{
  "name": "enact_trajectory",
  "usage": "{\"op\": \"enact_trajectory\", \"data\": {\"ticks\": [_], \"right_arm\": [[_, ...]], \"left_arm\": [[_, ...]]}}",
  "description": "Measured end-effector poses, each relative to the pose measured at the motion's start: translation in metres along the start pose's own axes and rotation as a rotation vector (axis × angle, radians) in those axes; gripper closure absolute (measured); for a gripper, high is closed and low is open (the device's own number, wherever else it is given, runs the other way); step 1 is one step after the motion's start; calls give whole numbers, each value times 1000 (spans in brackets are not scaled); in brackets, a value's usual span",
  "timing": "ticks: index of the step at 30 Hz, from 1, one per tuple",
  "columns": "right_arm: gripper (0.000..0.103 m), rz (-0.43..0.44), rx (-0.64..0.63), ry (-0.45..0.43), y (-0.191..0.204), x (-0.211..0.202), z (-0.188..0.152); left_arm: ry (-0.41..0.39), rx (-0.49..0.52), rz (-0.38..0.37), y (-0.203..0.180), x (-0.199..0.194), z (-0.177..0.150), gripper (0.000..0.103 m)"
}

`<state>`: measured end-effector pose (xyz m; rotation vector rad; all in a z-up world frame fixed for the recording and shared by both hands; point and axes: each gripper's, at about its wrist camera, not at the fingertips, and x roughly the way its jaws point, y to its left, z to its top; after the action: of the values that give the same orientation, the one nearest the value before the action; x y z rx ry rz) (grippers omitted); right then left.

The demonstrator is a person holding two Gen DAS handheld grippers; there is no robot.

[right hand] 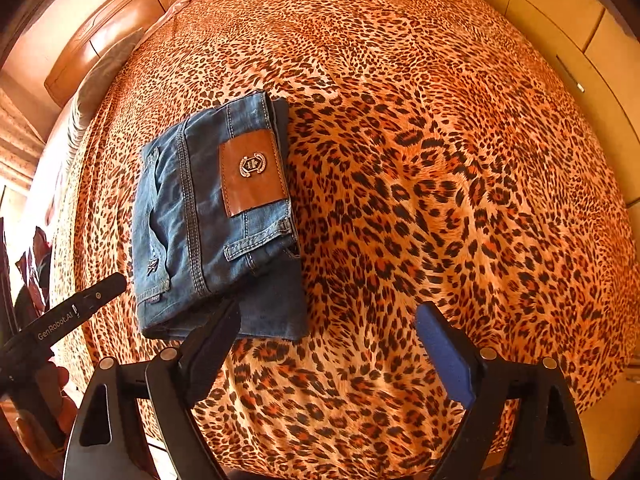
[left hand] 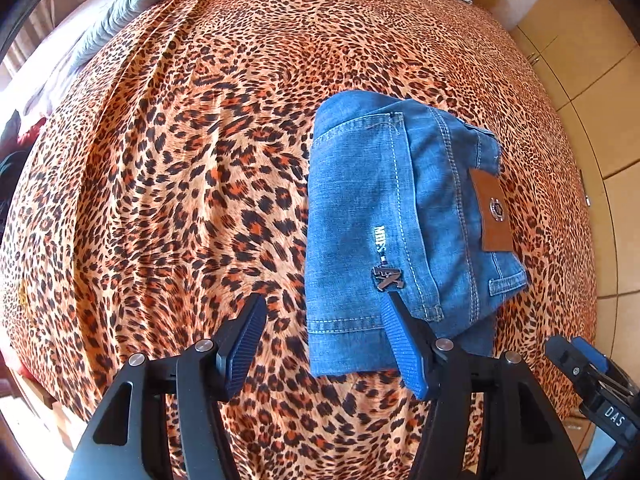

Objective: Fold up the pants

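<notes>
Blue denim pants (left hand: 384,216) lie folded into a compact stack on the leopard-print bedspread (left hand: 168,184), with a brown leather patch (left hand: 492,208) on top. My left gripper (left hand: 324,304) is open and empty just in front of the stack's near edge; its right finger overlaps the denim in view. In the right wrist view the pants (right hand: 208,220) lie to the left, patch (right hand: 252,172) up. My right gripper (right hand: 328,316) is open and empty, its left finger near the stack's near corner.
Grey pillows (left hand: 116,8) lie along the far left of the bed. A wooden headboard (right hand: 108,28) stands at the left and pale wardrobe doors (right hand: 560,12) at the right. The other gripper shows at each view's edge (left hand: 592,380) (right hand: 68,316).
</notes>
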<state>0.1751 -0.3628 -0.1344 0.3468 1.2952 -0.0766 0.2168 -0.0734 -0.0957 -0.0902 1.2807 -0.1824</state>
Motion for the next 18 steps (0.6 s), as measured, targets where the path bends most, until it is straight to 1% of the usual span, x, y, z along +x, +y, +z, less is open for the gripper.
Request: {"op": "enact_trajectory", "data": {"ticks": [4,6,8,10,11,13,14,15,18], "right_arm": [[13,-23,-84,-129,12,-30,-11],[13,6,-96,-184,12,-39,-13],[13,36,-97,-220,8,-47,-17],[11,12,-119,-247,6,-58,-26],[9,-8,-135,-249,5,-60,-30],[8,-39,-157,-259,2,-64,-37],[6,-49,-163,-270,-1,-67,-40],[0,-65,-167,-284,-4,-69,-44],[0,-91,-167,-319,-13,-76,-55]], "left_arm": [[-84,8,21,-12,-19,-24,37],[-119,17,52,-18,-28,-36,27],[-143,47,85,-26,-37,-47,26],[-160,73,138,-35,-47,-58,26],[-169,71,150,-39,-52,-63,26],[-173,56,132,-44,-59,-71,26],[-173,52,125,-48,-65,-75,26],[-171,51,128,-51,-66,-79,26],[-171,57,179,-62,-73,-93,26]]}}
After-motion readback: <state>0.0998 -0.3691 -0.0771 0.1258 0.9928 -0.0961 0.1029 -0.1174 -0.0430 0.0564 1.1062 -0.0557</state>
